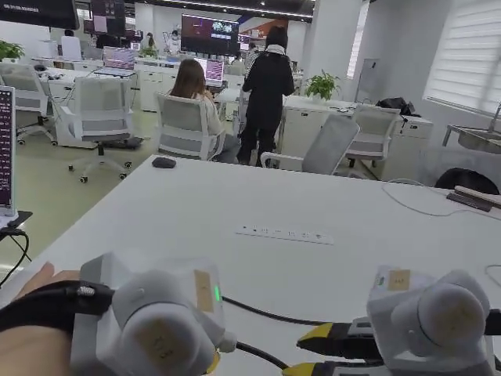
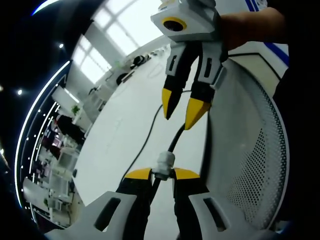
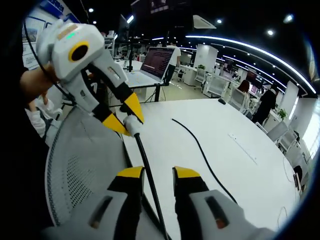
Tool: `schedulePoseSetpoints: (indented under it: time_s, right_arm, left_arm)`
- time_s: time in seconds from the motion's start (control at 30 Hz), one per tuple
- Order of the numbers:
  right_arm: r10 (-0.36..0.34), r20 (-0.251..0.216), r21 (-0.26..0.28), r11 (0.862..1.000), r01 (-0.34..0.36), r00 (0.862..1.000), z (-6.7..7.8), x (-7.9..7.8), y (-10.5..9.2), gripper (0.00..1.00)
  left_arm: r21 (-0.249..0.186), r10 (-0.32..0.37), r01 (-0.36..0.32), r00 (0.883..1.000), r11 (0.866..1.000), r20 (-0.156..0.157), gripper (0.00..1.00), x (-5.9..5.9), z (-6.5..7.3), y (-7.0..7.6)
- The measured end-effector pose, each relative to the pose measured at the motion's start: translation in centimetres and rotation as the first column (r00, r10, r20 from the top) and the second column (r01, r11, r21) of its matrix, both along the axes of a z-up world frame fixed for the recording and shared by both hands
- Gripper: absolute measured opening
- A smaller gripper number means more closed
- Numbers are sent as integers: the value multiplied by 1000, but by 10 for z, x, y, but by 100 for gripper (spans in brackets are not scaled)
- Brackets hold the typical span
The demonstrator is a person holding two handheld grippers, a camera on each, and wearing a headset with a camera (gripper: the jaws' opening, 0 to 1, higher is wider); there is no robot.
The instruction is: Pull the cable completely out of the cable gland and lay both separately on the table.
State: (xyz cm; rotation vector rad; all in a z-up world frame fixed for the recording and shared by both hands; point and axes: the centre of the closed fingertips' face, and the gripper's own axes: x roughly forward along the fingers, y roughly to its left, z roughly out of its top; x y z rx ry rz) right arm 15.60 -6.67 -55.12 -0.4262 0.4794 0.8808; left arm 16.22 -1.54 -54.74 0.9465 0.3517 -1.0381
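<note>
Black cable [image 3: 142,155] runs from the cable gland [image 2: 164,161] clamped in your left hand-held gripper [image 2: 162,173] straight between the parted jaws of your right hand-held gripper [image 3: 158,172], ungripped.

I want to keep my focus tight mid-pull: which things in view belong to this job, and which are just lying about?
Job: cable gland, black cable, left hand-held gripper, right hand-held gripper, table.
Lying about: small dark object, white strip, mesh chair back.
</note>
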Motion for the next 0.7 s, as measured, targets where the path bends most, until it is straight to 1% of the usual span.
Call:
schedulePoseSetpoints:
  time_s: [0.03, 0.07, 0.1, 0.13, 0.2, 0.27, 0.33, 0.43, 0.67, 0.7]
  right_arm:
    - [11, 6, 3, 1000, -11, 1000, 2, -1, 5, 22]
    - [45, 14, 11, 999, -45, 999, 4, -3, 16, 22]
    - [74, 18, 6, 997, -74, 997, 4, -5, 21, 20]
    - [95, 24, -16, 995, -94, 995, 2, -7, 26, 19]
    - [113, 37, -61, 992, -111, 993, -1, -7, 30, 17]
    - [118, 39, -67, 991, -115, 992, -2, -7, 33, 17]
    - [132, 46, -65, 990, -129, 990, 0, -9, 35, 14]
    - [149, 49, -70, 987, -146, 988, 0, -10, 36, 4]
    - [165, 48, -75, 984, -162, 985, -2, -13, 33, 4]
    - [167, 48, -83, 983, -162, 985, -4, -13, 31, 4]
  left_arm:
    - [-1, -2, 2, 1000, 1000, -1, 17, -1, 0, -1]
    - [-3, -5, 5, 1000, 1000, -5, 17, -2, -1, -2]
    - [-1, -6, 6, 1000, 1000, -4, 17, -2, -1, -3]
    - [3, -7, 7, 1000, 1000, -4, 17, -2, -2, -3]
    - [5, -10, 10, 1000, 1000, -1, 17, -3, -2, -4]
    - [2, -13, 13, 1000, 1000, -2, 17, -4, -1, -6]
    - [2, -17, 17, 1000, 1000, -1, 17, -6, -1, -7]
    - [5, -22, 22, 1000, 1000, -1, 17, -7, -1, -8]
    - [2, -34, 34, 999, 999, -9, 17, -10, -2, -11]
    - [4, -34, 34, 999, 999, -8, 16, -10, -2, -11]
